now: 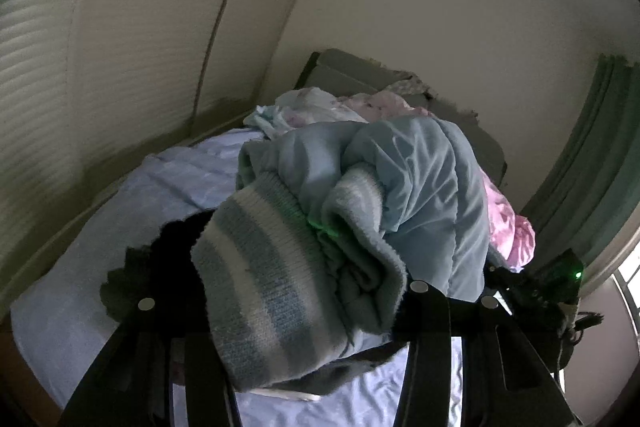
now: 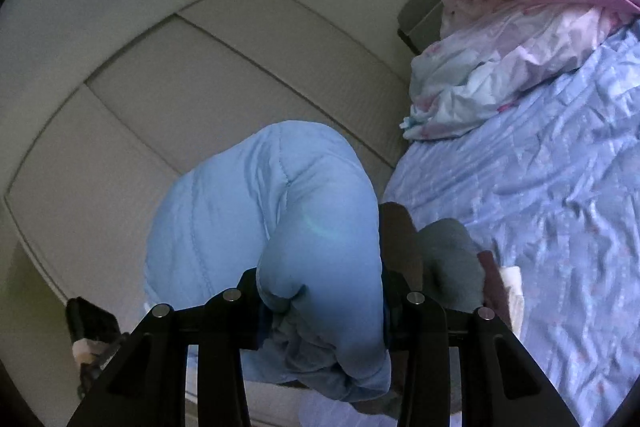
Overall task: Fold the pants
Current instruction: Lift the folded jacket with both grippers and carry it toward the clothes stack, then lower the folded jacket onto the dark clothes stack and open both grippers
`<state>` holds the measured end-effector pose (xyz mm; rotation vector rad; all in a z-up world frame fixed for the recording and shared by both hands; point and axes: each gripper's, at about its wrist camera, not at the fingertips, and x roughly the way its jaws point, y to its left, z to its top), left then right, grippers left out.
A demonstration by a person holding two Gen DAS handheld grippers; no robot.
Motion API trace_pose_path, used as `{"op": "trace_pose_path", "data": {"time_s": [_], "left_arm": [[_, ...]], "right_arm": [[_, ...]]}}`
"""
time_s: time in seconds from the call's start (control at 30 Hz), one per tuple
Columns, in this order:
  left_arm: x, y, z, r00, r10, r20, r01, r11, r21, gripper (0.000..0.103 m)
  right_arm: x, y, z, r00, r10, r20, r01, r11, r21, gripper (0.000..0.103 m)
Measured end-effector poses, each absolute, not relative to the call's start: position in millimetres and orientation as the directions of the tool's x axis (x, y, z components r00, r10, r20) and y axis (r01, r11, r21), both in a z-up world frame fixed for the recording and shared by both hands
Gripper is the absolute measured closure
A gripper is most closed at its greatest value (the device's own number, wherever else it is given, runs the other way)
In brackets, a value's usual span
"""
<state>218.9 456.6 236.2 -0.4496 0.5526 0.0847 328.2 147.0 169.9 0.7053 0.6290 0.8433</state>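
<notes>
The pants [image 1: 416, 179] are light blue quilted fabric with a striped knit cuff [image 1: 264, 267] and fleece lining, bunched up and lifted above the bed. My left gripper [image 1: 304, 291] is shut on the bunched cuff end; its fingertips are buried in cloth. In the right wrist view the pants [image 2: 280, 219] bulge up between the jaws, and my right gripper [image 2: 320, 303] is shut on a thick fold of them. The other gripper's black body [image 1: 556, 287] shows at the right of the left wrist view.
A bed with a light blue sheet [image 2: 540, 207] lies below. A crumpled pink and pale blue quilt [image 2: 520, 27] sits at its head against a grey headboard [image 1: 360, 71]. White wardrobe panels [image 2: 200, 87] line the wall. Green curtains [image 1: 600, 155] hang at right.
</notes>
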Motion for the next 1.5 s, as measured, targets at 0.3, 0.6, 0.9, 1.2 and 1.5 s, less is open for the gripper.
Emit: {"op": "trace_pose_path", "data": {"time_s": [0.3,0.6,0.9,1.2,1.5], "left_arm": [[238,480,205,0.8,0.005,-0.6,-0.261,0.903,-0.34,0.059],[251,484,194,0.766,0.038,-0.642,-0.324,0.885,-0.335,0.048],[250,502,199,0.67,0.165,-0.723,-0.476,0.844,-0.248,0.005],[228,494,237,0.665,0.345,-0.662,-0.541,0.834,-0.108,0.0],[208,481,252,0.677,0.442,-0.589,-0.576,0.816,-0.051,0.0]], "right_arm": [[355,174,165,0.525,0.782,-0.336,-0.436,0.586,0.683,0.062],[367,179,145,0.512,0.776,-0.367,-0.372,0.586,0.72,0.052],[362,192,167,0.579,0.672,-0.462,-0.395,0.727,0.562,0.023],[358,203,190,0.592,0.617,-0.52,-0.416,0.785,0.458,0.014],[355,210,194,0.575,0.635,-0.516,-0.453,0.772,0.446,0.014]]}}
